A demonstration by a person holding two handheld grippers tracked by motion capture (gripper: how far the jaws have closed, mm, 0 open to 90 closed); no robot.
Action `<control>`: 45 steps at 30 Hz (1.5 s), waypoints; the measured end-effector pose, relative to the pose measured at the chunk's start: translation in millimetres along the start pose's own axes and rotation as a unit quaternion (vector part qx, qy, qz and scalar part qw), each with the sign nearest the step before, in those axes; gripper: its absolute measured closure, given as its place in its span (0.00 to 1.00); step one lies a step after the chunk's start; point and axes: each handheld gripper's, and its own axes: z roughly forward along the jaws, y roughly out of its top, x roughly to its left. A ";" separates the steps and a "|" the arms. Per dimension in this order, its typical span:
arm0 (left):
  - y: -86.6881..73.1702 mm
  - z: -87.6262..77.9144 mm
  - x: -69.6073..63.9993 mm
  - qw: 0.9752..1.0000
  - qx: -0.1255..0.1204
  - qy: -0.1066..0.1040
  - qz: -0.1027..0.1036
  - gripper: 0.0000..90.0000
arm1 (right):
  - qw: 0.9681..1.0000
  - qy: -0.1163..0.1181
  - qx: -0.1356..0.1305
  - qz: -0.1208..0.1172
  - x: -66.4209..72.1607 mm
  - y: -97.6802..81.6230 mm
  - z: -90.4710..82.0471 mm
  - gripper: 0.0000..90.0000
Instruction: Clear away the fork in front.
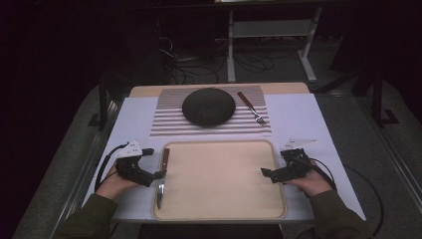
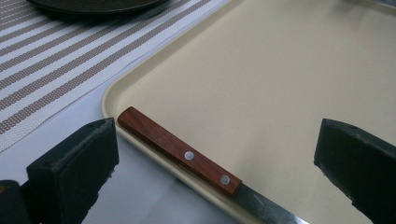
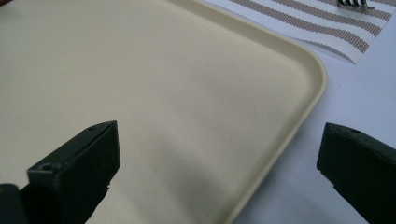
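A big tan tray [image 1: 219,209] sits on the near part of the tabletop [image 1: 298,119]. A knife [image 1: 162,175] lies along the tray's left rim. Its brown wooden handle [image 2: 180,151] points to the far side, and its shiny blade [image 1: 160,193] points to the near side. So the long way of the knife runs near to far, along that left edge.

The left claw [image 1: 158,175] is right beside the knife, at the spot where handle meets blade. It is wide open and holds nothing. In the left gripper view the two black jaws stand far apart, with the handle lying slantwise between them and a bit ahead. I think this claw only needs to go forward a little and then close. It may help to turn it so the jaws close across the thin handle, not along it.

The right claw [image 1: 265,173] is open too and holds nothing. It sits over the right rim of the tray, well apart from the knife. The left claw is much nearer, so the knife looks like its job.

Farther away a dark round plate [image 1: 208,106] rests on a striped mat [image 1: 169,124], with a fork [image 1: 250,106] on its right.
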 end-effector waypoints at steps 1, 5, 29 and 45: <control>-0.1 0.1 -0.1 1.000 0.000 -0.005 0.001 0.00 | 1.000 0.001 0.003 0.002 -0.5 2.0 0.3 0.00; 0.3 0.6 -1.8 1.000 0.002 -0.007 -0.002 0.00 | 1.000 -0.003 0.008 -0.010 -2.9 10.7 2.6 0.00; -0.5 -0.3 -3.0 1.000 0.013 -0.010 -0.022 0.00 | 0.998 -0.039 0.053 -0.009 -34.0 80.7 32.1 0.06; 0.0 -0.6 -2.9 1.000 0.012 -0.011 -0.022 0.00 | 0.996 -0.047 0.075 -0.006 -59.1 116.7 56.9 0.17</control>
